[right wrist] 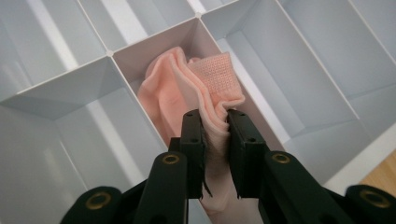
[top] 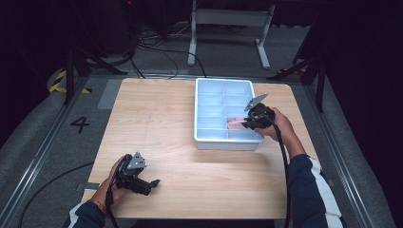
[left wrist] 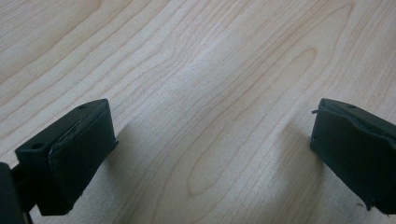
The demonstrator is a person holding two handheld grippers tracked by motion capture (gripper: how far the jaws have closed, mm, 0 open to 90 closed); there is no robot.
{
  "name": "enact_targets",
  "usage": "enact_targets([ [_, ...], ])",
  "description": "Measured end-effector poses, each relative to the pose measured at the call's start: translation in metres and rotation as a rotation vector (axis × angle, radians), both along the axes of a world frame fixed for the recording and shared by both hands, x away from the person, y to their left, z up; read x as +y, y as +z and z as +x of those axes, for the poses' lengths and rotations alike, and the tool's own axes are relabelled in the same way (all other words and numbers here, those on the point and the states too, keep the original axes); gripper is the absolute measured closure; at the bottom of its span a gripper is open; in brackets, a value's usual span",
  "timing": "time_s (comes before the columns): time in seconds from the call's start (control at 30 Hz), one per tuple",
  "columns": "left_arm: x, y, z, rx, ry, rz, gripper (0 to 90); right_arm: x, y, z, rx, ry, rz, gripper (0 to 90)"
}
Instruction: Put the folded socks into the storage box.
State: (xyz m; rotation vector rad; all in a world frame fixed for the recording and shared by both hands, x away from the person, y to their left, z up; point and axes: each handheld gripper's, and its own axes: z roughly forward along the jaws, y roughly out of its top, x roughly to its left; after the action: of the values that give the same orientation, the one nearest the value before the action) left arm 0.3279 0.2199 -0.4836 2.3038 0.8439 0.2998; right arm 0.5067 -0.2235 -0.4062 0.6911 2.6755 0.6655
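A folded pink sock lies in one compartment of the white divided tray; in the high view the sock shows in the near right part of the tray. My right gripper reaches in from the tray's right side and is shut on the sock's near end, the cloth pinched between both pads. The right gripper hangs over the tray's near right corner. My left gripper rests low over the table's near left part. Its jaws stand wide apart over bare wood, so the left gripper is open and holds nothing.
The tray has several compartments, the others bare. The wooden table stretches between the two hands. Beyond the far edge are a metal frame and cables on a grey floor. A cable trails from the right gripper along the sleeve.
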Motion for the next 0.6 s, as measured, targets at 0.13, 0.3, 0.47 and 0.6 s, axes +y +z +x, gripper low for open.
enact_targets([
  [0.13,0.0,0.0,0.0,0.0,0.0,0.0,0.2,0.002,-0.003,0.0,0.022,0.001,-0.013,78.3],
  [0.3,0.0,0.0,0.0,0.0,0.002,-0.001,0.2,0.001,0.0,-0.001,-0.002,-0.011,-0.004,70.4],
  [0.47,0.0,0.0,0.0,0.0,0.002,-0.001,0.2,-0.007,0.007,-0.003,-0.03,-0.03,0.04,63.3],
  [0.6,0.0,0.0,0.0,0.0,0.002,-0.001,0.2,-0.011,0.012,-0.006,-0.039,-0.047,0.055,59.3],
])
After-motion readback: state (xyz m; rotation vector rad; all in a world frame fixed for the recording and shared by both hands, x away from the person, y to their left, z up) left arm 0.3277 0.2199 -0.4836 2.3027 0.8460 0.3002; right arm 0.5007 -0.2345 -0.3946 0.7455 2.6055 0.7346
